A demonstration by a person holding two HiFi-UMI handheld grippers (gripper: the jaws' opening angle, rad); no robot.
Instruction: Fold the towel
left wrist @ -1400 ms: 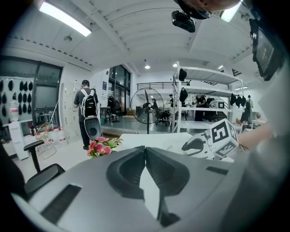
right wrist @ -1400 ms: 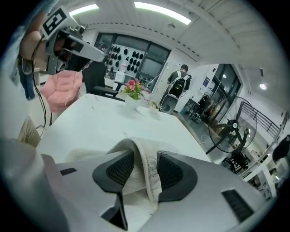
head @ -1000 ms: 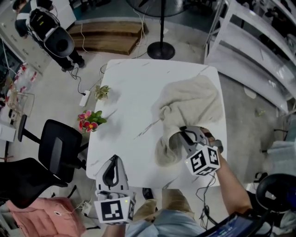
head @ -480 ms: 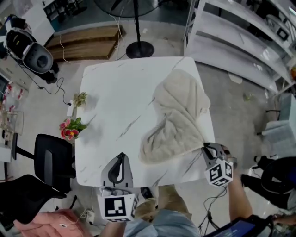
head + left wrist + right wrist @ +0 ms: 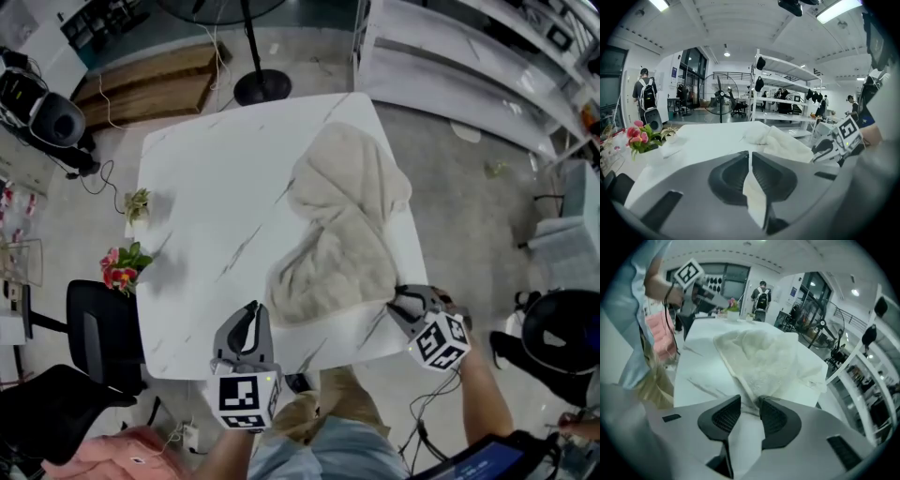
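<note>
A crumpled cream towel (image 5: pixel 342 225) lies along the right side of the white marble table (image 5: pixel 206 216). My right gripper (image 5: pixel 397 302) is at the towel's near right corner, by the table's near right edge. Its jaws have just been opening. In the right gripper view the towel (image 5: pixel 759 355) runs into the gap, and its corner lies between the parted pads, which do not press on it. My left gripper (image 5: pixel 251 309) hovers over the table's front edge, left of the towel, shut with nothing in it. In the left gripper view the towel (image 5: pixel 780 140) lies ahead to the right.
Pink flowers (image 5: pixel 120 272) and a small plant (image 5: pixel 138 202) stand left of the table, with a black chair (image 5: pixel 103 328) nearer me. A fan stand (image 5: pixel 258 84) and a wooden pallet (image 5: pixel 141 89) lie beyond. White shelving (image 5: pixel 450 56) runs along the right. A person with a backpack (image 5: pixel 647 96) stands far off.
My right gripper pulled the towel's corner from the bunched middle out to the table's near right edge, stretching the towel out, then parted its jaws. My left gripper came forward over the front edge.
</note>
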